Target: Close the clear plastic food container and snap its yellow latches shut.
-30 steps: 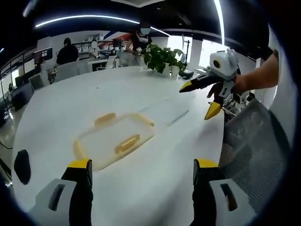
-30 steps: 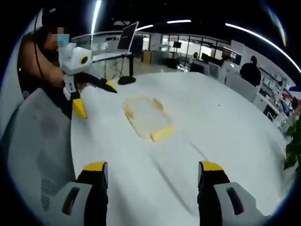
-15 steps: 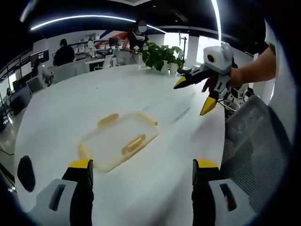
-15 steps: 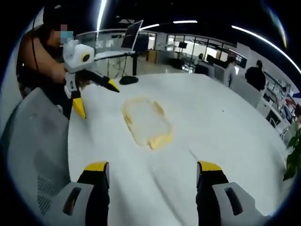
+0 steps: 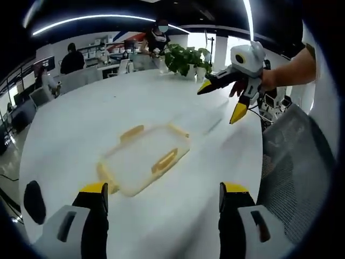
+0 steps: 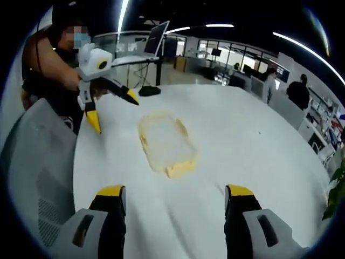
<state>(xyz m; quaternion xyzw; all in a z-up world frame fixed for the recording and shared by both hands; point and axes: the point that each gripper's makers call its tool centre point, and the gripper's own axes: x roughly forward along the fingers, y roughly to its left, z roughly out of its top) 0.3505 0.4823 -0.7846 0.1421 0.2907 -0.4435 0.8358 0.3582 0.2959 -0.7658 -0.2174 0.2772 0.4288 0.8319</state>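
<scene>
A clear plastic food container (image 5: pixel 144 159) with yellow latches (image 5: pixel 164 160) lies flat on the white table (image 5: pixel 108 108); in the right gripper view the container (image 6: pixel 163 141) sits mid-table. My left gripper (image 5: pixel 160 202) stands open just short of it, nothing between the jaws. My right gripper (image 6: pixel 174 202) is open too, above bare table, short of the container. The right gripper (image 5: pixel 223 100) shows in the left gripper view at upper right, in the air, jaws apart. The left gripper (image 6: pixel 110 110) appears in the right gripper view at upper left, held by a hand.
A grey mesh chair (image 5: pixel 294 167) stands at the table's edge, also the chair (image 6: pixel 38 162) at the left of the right gripper view. A potted plant (image 5: pixel 186 59) sits at the far table end. A black object (image 5: pixel 34 200) lies near the left edge. People sit beyond.
Both views have shifted slightly: the container sits a little closer to centre in each. Both grippers stay open and apart from it.
</scene>
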